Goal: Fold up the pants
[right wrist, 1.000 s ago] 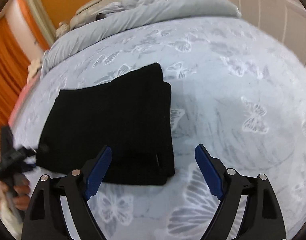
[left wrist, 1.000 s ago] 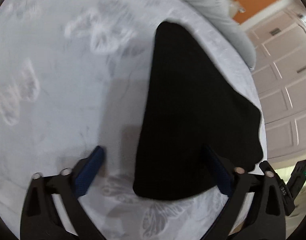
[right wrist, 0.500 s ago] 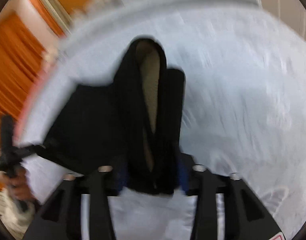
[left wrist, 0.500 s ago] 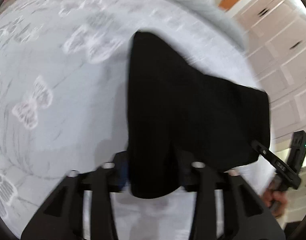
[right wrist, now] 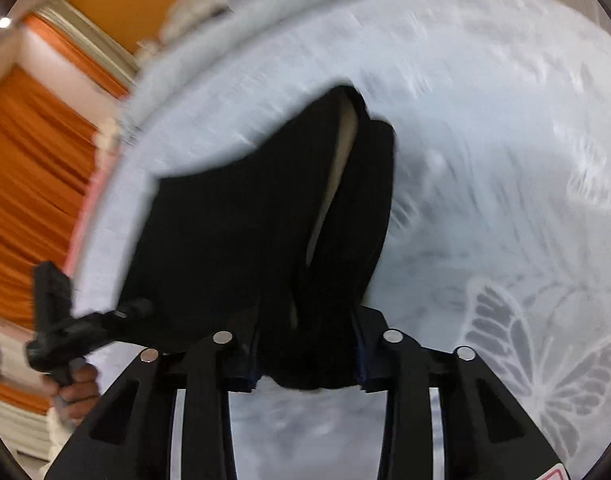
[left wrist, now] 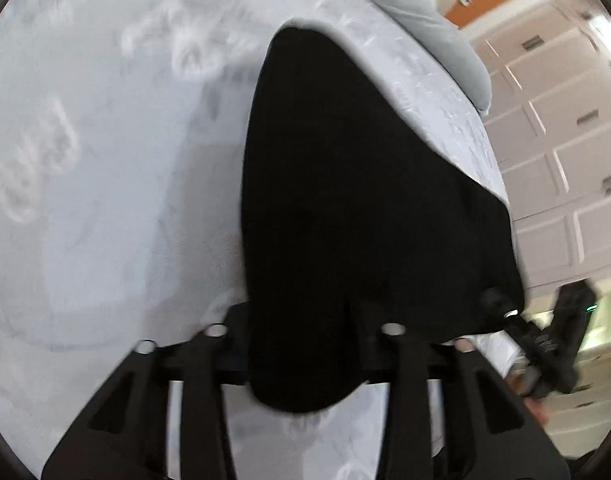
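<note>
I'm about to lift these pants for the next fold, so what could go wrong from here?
1. Both claws are closing on bunched cloth, so the folded black fabric pants may slip out.
2. Layers gape beside the right claw; it might catch only some.
3. The left claw grips one corner, and lifting could skew the fold.

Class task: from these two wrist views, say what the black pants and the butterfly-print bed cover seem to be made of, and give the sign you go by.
Black pants: soft matte cloth, perhaps a knit; it drapes and bunches limply, with no sheen.
Bed cover: pale woven textile with a slight sheen; the butterflies look woven or printed in, though blur leaves that open.
</note>
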The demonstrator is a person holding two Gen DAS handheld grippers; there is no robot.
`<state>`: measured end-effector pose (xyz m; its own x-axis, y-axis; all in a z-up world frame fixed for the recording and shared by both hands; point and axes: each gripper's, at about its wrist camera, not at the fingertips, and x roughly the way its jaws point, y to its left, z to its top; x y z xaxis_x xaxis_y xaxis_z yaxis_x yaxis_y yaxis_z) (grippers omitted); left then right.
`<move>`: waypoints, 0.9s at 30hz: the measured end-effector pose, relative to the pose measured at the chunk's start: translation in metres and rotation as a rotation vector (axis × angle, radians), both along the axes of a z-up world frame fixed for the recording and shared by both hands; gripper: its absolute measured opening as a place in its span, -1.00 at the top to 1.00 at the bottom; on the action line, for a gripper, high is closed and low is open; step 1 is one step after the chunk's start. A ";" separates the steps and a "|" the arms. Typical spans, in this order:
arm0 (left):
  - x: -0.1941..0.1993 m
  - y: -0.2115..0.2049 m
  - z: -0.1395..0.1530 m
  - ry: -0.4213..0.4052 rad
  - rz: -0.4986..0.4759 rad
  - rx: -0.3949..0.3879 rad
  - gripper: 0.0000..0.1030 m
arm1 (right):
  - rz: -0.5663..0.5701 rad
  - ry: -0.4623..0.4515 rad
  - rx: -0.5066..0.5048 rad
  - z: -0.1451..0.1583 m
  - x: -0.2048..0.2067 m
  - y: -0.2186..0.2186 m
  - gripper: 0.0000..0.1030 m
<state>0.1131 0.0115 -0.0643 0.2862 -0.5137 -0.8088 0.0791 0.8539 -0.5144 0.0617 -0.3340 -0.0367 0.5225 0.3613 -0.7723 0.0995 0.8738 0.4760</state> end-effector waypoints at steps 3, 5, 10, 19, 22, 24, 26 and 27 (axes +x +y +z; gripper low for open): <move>-0.027 0.003 0.025 -0.024 -0.055 0.018 0.50 | 0.061 -0.029 0.005 0.025 -0.031 0.005 0.38; -0.048 0.009 0.019 0.012 -0.089 0.022 0.46 | 0.082 0.043 0.005 0.007 -0.048 0.003 0.21; -0.060 0.019 -0.011 0.037 -0.036 0.135 -0.46 | 0.048 0.168 -0.097 -0.029 -0.051 -0.001 -0.36; -0.076 -0.012 0.036 -0.307 0.063 0.564 -0.66 | -0.030 0.067 -0.203 -0.011 -0.040 0.010 -0.58; -0.074 -0.018 0.043 -0.400 0.058 0.680 -0.66 | -0.022 -0.025 -0.397 0.001 -0.045 0.033 -0.58; -0.068 -0.012 0.037 -0.401 0.043 0.671 -0.66 | -0.008 -0.076 -0.498 0.006 -0.046 0.046 -0.58; -0.071 -0.010 0.039 -0.388 0.040 0.652 -0.66 | 0.010 -0.092 -0.542 0.008 -0.047 0.052 -0.58; -0.073 -0.010 0.039 -0.388 0.039 0.651 -0.66 | 0.016 -0.094 -0.556 0.008 -0.048 0.053 -0.58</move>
<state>0.0405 0.0020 -0.0252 0.6204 0.0498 -0.7827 0.1150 0.9814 0.1536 0.0134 -0.2809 -0.0288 0.5958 -0.0785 -0.7993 0.0640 0.9967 -0.0502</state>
